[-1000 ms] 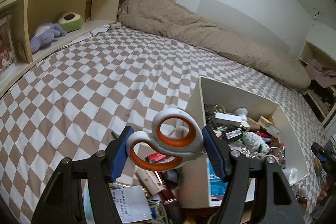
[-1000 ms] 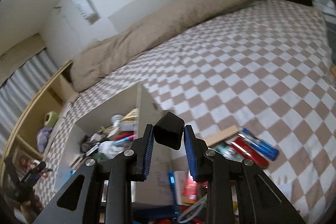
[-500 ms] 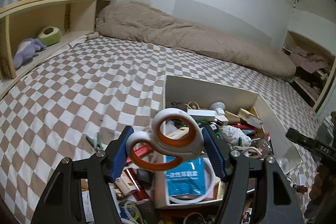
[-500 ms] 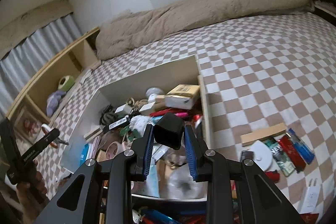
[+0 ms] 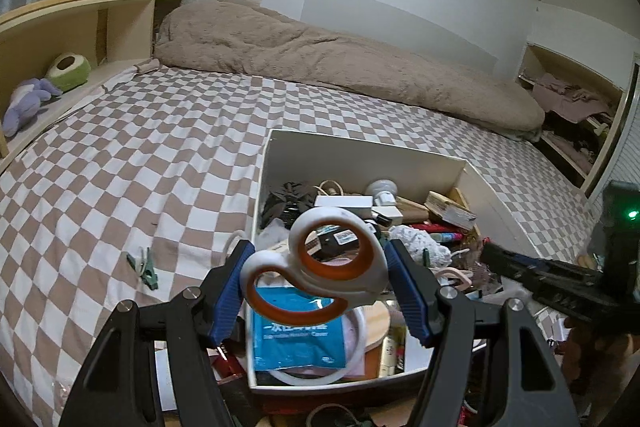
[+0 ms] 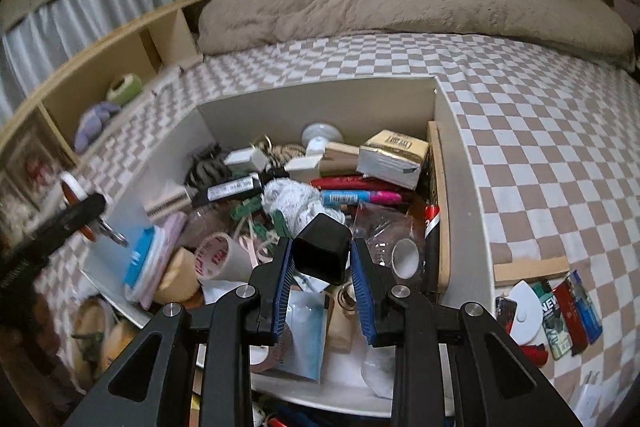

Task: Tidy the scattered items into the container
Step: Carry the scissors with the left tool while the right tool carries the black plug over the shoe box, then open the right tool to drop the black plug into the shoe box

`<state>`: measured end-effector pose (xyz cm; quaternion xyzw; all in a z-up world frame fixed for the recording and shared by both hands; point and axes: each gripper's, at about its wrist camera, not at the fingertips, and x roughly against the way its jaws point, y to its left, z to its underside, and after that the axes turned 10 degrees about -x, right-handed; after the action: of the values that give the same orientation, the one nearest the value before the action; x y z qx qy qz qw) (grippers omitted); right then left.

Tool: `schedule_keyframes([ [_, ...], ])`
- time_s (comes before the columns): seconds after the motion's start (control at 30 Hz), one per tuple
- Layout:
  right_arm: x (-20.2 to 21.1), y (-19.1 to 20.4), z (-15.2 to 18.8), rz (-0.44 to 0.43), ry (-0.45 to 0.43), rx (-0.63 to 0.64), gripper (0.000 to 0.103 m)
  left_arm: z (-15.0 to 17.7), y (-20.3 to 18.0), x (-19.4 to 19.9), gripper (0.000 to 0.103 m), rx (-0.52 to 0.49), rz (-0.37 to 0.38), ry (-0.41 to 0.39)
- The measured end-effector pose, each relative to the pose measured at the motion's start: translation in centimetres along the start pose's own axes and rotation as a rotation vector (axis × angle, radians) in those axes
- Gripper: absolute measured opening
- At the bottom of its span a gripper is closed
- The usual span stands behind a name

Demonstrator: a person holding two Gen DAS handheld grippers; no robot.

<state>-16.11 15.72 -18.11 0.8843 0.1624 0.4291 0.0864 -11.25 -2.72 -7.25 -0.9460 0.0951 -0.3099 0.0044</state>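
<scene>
**Two grippers, one item each, both poised over the box**

The scissors [image 5: 316,267] sit clamped by their white-and-orange handles in the left gripper [image 5: 316,281], held above the near left corner of the white container [image 5: 360,151], presumably so they can drop in clear of the wall. The right gripper [image 6: 322,267] is clenched on a small black cap-like object [image 6: 322,253], hanging over the box's near middle, likely for the same reason.

Inside, the container is already crowded: one roll of tape [image 6: 218,257], one blue packet [image 5: 296,339], one white bulb [image 6: 320,135], one yellow-topped pack [image 6: 394,157], among much I cannot count.

Outside on the checkered bedspread [image 5: 140,147] lie one green clip [image 5: 145,269] to the left and, right of the box, a wooden strip [image 6: 530,269] and a small cluster of lighters [image 6: 576,307], apparently awaiting collection.
</scene>
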Motion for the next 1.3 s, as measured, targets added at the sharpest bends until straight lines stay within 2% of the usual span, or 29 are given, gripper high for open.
schedule_keyframes([
  [0.4,-2.5,1.0,0.6,0.112,0.106,0.089,0.03,-0.6,-1.2,0.1,0.067,-0.013,0.048,-0.016],
  [0.63,-3.4,2.3,0.7,0.085,0.141,0.11,0.029,-0.9,-1.8,-0.5,0.067,-0.013,0.073,-0.01],
  [0.8,-3.3,1.4,0.5,0.046,0.155,0.069,0.03,-1.2,-2.1,-1.0,0.067,-0.006,0.097,-0.006],
  [0.87,-3.0,1.1,0.5,0.062,0.15,0.06,0.036,-1.4,-2.2,-1.3,0.067,-0.004,0.108,-0.005],
  [0.93,-2.5,1.0,0.6,0.081,0.127,0.067,0.051,-1.5,-2.4,-1.5,0.067,-0.002,0.119,-0.003],
  [1.3,0.1,0.6,1.2,0.053,0.088,0.04,0.055,-1.5,-3.5,-3.5,0.067,0.004,0.166,0.042],
])
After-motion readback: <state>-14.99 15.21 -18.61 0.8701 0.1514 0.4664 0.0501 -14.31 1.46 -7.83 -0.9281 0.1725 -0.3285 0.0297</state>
